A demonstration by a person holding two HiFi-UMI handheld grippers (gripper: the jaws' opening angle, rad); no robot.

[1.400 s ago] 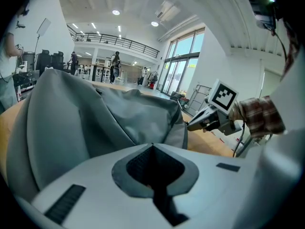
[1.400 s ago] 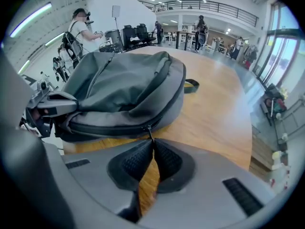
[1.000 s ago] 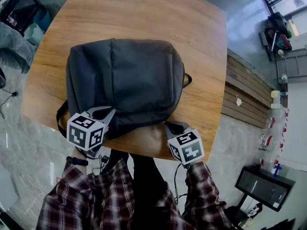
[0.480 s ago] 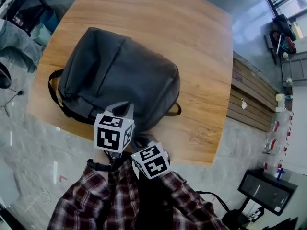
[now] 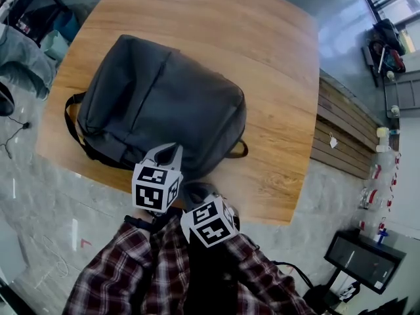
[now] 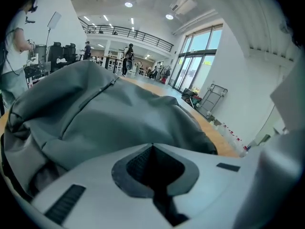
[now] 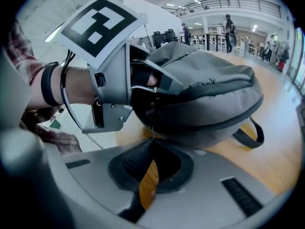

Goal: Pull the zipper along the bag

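Note:
A dark grey backpack [image 5: 164,104] lies slantwise on the wooden table [image 5: 282,77]. Both grippers meet at its near end. My left gripper [image 5: 168,155] rests on the bag's edge, jaws closed on the fabric; in the left gripper view the backpack [image 6: 119,113] fills the space just past the closed tips [image 6: 152,147]. My right gripper [image 5: 197,192] sits right beside it, lower. In the right gripper view its tips [image 7: 151,142] are shut on a thin zipper pull [image 7: 152,131] hanging from the backpack [image 7: 209,94], and the left gripper [image 7: 114,75] clamps the bag just above.
A strap loop [image 5: 237,151] pokes out at the bag's right side and a shoulder strap [image 5: 71,120] at its left. The table's near edge [image 5: 262,215] runs just past the grippers. A dark cabinet [image 5: 357,258] stands on the floor, bottom right.
A second ago the grippers were apart at the bag's two near corners. Now they sit close together at one end and the bag lies turned. Almost nothing moved in the last half second.

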